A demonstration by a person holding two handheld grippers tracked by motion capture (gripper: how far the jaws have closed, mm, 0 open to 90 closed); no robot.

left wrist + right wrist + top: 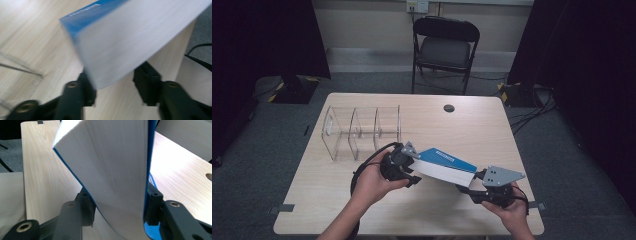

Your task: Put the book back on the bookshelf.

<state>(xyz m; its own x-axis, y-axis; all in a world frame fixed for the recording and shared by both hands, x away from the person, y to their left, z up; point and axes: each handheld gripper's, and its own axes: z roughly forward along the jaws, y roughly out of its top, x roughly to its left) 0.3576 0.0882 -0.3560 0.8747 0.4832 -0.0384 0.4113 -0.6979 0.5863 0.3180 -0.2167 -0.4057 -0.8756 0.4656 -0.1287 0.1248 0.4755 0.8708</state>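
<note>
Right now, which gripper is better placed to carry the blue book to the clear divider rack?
Probably left. The left gripper holds the book at the end nearest the rack; the right gripper clamps the far end near the table edge.

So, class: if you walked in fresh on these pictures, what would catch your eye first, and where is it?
The thick blue-covered book, held in the air over the near side of the wooden table, a hand-held gripper at each end: the left hand-held gripper at its left end, the right hand-held gripper clamping its right end. Next, the clear divided organizer standing on the table's left side, beyond the book.
</note>
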